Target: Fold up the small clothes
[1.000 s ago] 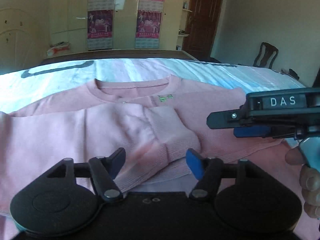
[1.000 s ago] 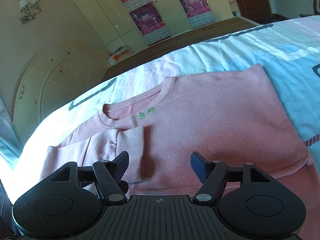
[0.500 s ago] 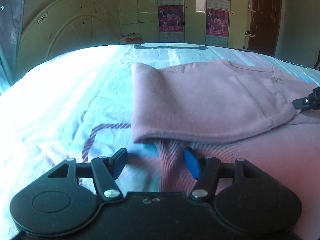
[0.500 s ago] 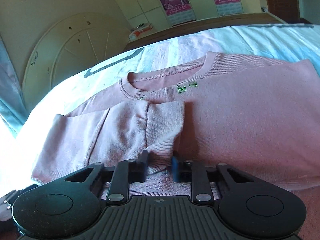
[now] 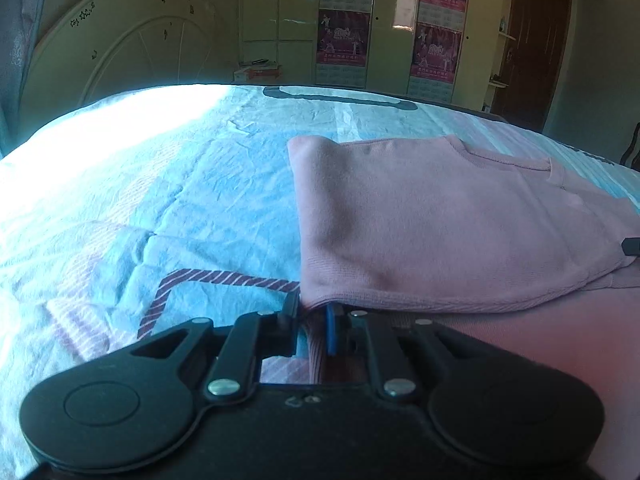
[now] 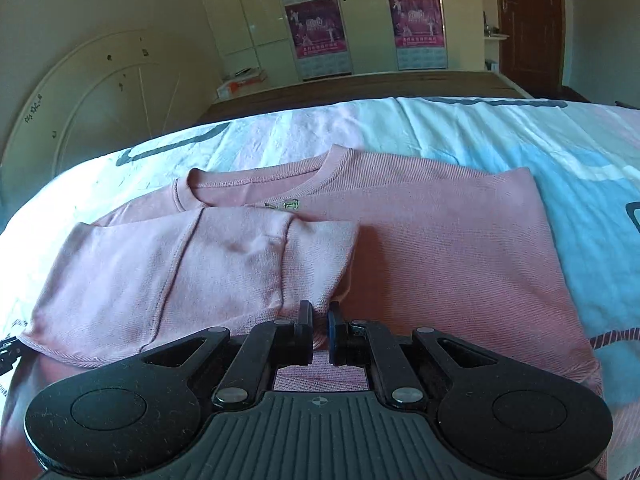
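A pink sweater (image 6: pixel 420 240) lies flat on the bed, collar toward the far side, its left sleeve (image 6: pixel 224 264) folded across the chest. My right gripper (image 6: pixel 320 330) is shut on the sweater's near hem just below the sleeve cuff. In the left wrist view the sweater (image 5: pixel 440 224) fills the right half. My left gripper (image 5: pixel 314 330) is shut on the hem at the sweater's left near corner, below the folded edge. The tip of the right gripper (image 5: pixel 632 246) shows at the right edge of that view.
The bed sheet (image 5: pixel 180 200) is pale blue and white with striped marks, wrinkled to the left of the sweater. A curved headboard (image 6: pixel 100 92) stands at the left. A wardrobe with posters (image 6: pixel 360 20) and a brown door (image 6: pixel 528 28) lie beyond the bed.
My left gripper has swung left to the sweater's corner and shut on the hem. My right gripper moved down to the hem below the cuff and shut on it.
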A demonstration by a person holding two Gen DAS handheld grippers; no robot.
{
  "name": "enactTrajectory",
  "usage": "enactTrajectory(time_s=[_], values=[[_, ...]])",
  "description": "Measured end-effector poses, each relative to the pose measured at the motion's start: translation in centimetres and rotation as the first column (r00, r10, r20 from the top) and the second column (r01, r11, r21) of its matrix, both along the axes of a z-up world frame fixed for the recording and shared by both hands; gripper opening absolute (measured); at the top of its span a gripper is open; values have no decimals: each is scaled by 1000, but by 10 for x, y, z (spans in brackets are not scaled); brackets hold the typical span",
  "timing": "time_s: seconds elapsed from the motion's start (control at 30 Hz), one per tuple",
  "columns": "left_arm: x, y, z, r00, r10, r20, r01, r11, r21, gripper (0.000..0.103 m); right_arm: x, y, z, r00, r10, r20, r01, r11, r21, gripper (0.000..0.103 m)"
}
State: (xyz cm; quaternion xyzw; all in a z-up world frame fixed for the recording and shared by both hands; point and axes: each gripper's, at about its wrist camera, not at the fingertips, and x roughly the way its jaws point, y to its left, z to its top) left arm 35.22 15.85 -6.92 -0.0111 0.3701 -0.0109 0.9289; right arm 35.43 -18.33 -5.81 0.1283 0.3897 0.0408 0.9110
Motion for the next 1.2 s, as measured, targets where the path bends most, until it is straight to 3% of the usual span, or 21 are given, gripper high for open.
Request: enactTrajectory(time_s=[0.57,0.73,0.9,1.0,1.1,1.17,1.2], values=[[-13,4,2,1000,-14,-6,13,1000,-20,13,-4,1,-4,999,-25,-33,26,1000,13,6],[-17,11,2,999,-32,-3,32,999,-37,18,-9,4,0,999,-5,-36,4,1000,-15,6],[-27,18,11,1000,-16,1,16,998,-55,29,-12,-4,5,999,-25,-20,26,999,37,6],[-36,13,28,996,-12,83,18,997,-70,42,-9,-7,5,999,-39,-30,41,998,52,12],[-37,1,39,988,-15,151,31,994,-106,42,-1,-11,-5,997,-39,-67,47,992,116,12],[-27,-8,35,992,-50,119,65,990,-123,42,1,-12,-8,997,-33,-65,42,988,145,12],[-19,-14,29,994,-68,84,79,989,-125,42,1,-12,-8,998,-25,-60,34,987,159,5]])
